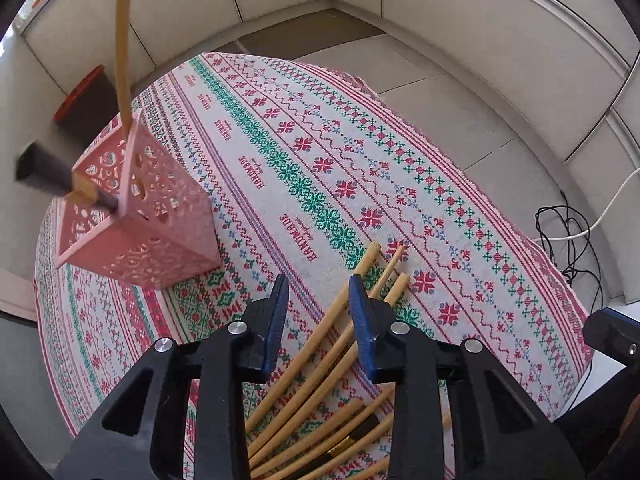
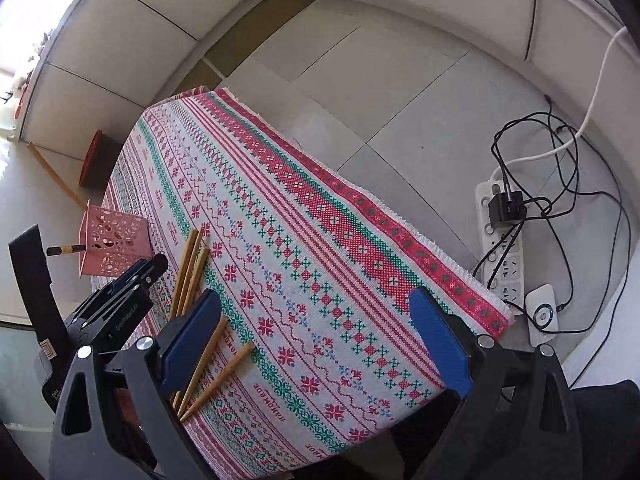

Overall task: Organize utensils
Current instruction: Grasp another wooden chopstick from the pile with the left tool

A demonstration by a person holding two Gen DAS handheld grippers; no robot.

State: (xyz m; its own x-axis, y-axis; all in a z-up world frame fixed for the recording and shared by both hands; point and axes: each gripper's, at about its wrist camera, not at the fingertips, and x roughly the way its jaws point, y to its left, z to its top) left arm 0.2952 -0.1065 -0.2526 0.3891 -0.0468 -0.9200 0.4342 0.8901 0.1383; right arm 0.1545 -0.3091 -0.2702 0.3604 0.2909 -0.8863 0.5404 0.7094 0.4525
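Pink holder (image 1: 140, 208) sits up-left of your left tongs (image 1: 320, 300), two utensils already in it. Left tongs are partly closed over the chopsticks (image 1: 348, 308), not clamped yet, as far as I can tell. Centre on one stick before squeezing. Right tongs (image 2: 320, 344) gape wide, empty, with the sticks lying on the table (image 2: 320, 240) by the left pad.

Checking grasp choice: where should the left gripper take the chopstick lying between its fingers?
Grip the chopstick mid-shaft, coming from above. It lies flat on the cloth, running between the left gripper fingers, so they should close across its thin width.
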